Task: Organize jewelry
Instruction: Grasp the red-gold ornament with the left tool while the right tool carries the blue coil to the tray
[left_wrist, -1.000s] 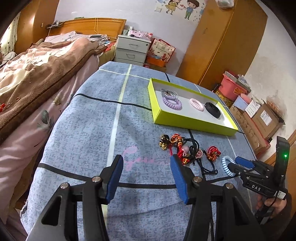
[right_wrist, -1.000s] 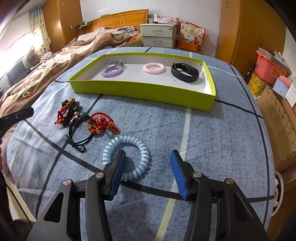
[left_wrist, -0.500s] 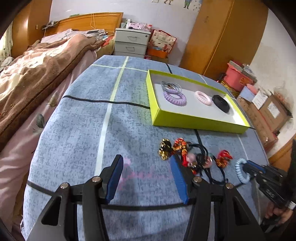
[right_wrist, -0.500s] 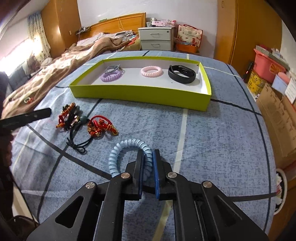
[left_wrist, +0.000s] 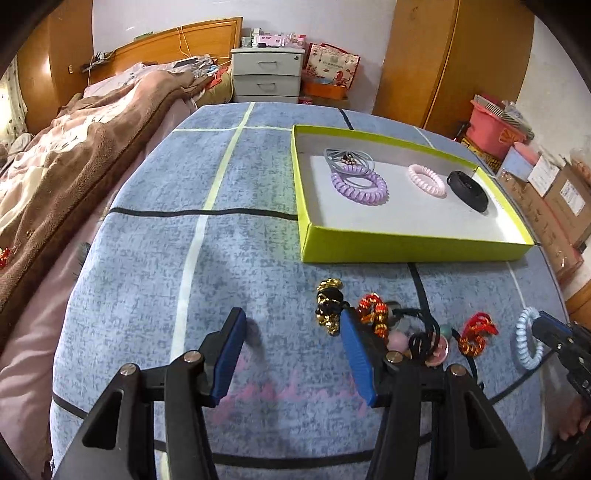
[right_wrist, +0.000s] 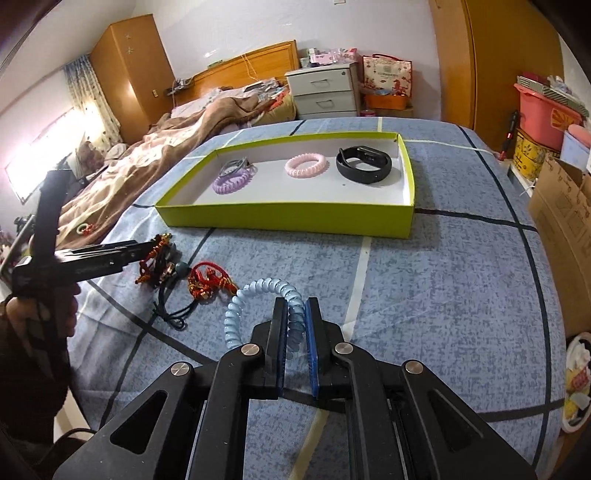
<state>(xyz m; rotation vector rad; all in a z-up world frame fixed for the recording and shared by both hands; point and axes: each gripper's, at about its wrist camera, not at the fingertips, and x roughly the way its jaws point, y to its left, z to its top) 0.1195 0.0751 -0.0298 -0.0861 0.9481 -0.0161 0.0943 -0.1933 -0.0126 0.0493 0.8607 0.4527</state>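
My right gripper (right_wrist: 295, 308) is shut on a light blue coil hair tie (right_wrist: 246, 295) and holds it just above the blue tablecloth; it also shows in the left wrist view (left_wrist: 526, 343). My left gripper (left_wrist: 291, 325) is open and empty, low over the cloth beside a pile of red, gold and black bracelets and cords (left_wrist: 384, 325). The green tray (right_wrist: 288, 216) holds a purple coil tie (right_wrist: 232, 181), a pink coil tie (right_wrist: 306, 165), a black band (right_wrist: 364, 164) and grey elastic ties (left_wrist: 347, 158).
A bed with a brown blanket (left_wrist: 66, 155) runs along the left of the table. A grey drawer unit (left_wrist: 266, 75) stands behind. Cardboard boxes (right_wrist: 561, 229) and a red basket (right_wrist: 543, 114) stand at the right.
My right gripper closed on the light blue coil tie and lifted it off the cloth. My left gripper moved forward toward the bracelet pile and stayed open.
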